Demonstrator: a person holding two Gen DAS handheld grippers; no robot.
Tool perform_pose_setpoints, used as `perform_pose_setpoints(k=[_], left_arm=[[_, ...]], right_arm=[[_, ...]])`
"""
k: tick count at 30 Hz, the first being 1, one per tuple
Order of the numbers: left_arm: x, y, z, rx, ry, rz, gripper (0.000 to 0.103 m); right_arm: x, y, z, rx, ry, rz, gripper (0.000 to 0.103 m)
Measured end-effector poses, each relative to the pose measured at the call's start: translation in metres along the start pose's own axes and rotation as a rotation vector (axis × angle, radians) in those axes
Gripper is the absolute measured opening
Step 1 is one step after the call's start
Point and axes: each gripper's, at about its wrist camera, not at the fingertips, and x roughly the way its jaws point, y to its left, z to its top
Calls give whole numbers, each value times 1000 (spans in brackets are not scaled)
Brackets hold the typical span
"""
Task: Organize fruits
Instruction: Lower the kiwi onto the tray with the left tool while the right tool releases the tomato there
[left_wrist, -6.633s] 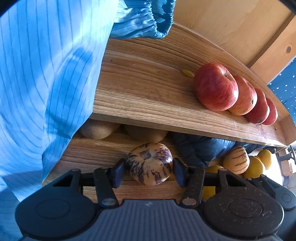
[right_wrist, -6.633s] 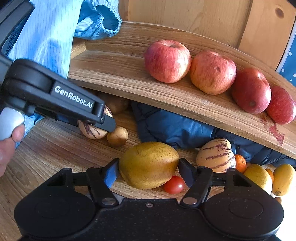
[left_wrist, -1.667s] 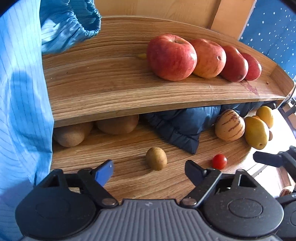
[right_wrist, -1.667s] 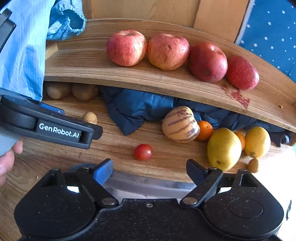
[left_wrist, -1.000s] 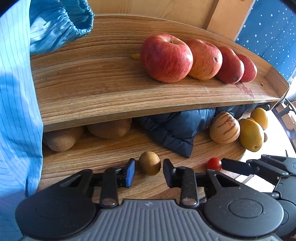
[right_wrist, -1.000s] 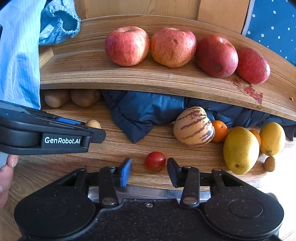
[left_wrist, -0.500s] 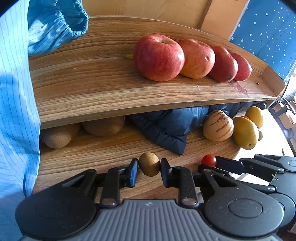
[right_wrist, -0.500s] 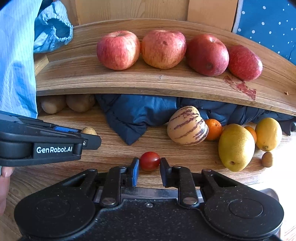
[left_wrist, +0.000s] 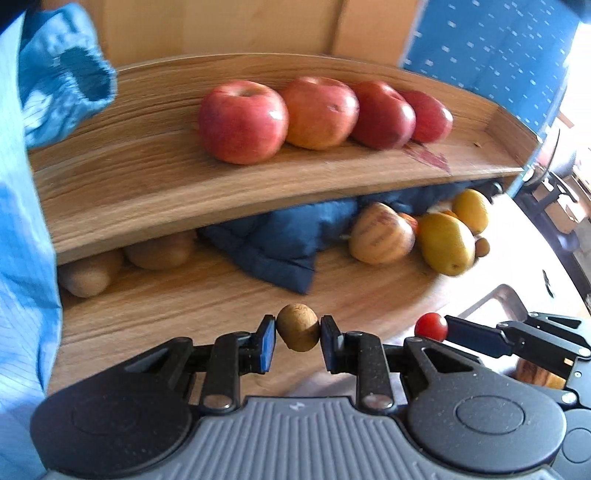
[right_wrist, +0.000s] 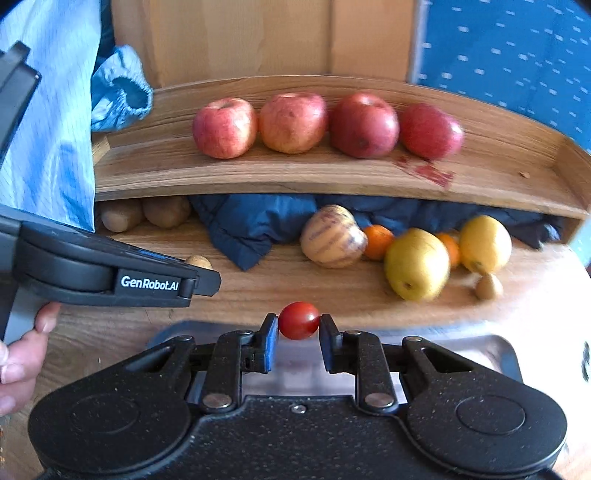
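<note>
Far left: pale blue striped fabric sleeve (left_wrist: 26, 229) hanging over the end of the curved two-tier wooden shelf (left_wrist: 258, 184), closing off that side. Under the overhang there, two brown fuzzy kiwis (right_wrist: 144, 214) tucked side by side at the back. Ahead of them, open bare wood on the lower tier.

Left gripper (left_wrist: 298, 334) clamped on a small brown oval kiwi (left_wrist: 298, 326), lifted clear of the wood, above the lower tier's front edge. Crumpled dark blue quilted cloth (left_wrist: 273, 240) bunched beneath the upper tier, spilling forward at centre.

Upper tier: four red apples (right_wrist: 325, 123) in a row, touching; free board to their left, a red stain (right_wrist: 424, 171) to their right, then the raised end wall.

Right gripper (right_wrist: 298, 328) pinching a small red cherry tomato (right_wrist: 298, 320), held over a shiny metal tray (right_wrist: 480, 350) just beyond the shelf's front rim. Tray contents hidden behind the gripper body.

Right end of lower tier: cream purple-striped round melon (right_wrist: 332, 236), two small oranges (right_wrist: 376, 242), a large yellow-green pear-like fruit (right_wrist: 417, 264), a yellow lemon (right_wrist: 484, 243) and another tiny brown kiwi (right_wrist: 488, 286), clustered close, some touching.
</note>
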Motion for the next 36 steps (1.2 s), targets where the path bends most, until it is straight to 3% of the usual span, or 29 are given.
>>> perform_pose_setpoints(k=[16, 26, 36], left_arm=[[-2, -100, -39, 181, 89, -152, 28], [-1, -136, -58, 223, 174, -261, 28], [7, -148, -65, 233, 196, -247, 28]], right_arm=[[-74, -55, -77, 198, 41, -121, 26], [-90, -66, -105, 239, 94, -130, 26], [-89, -71, -110, 210, 109, -123, 29]])
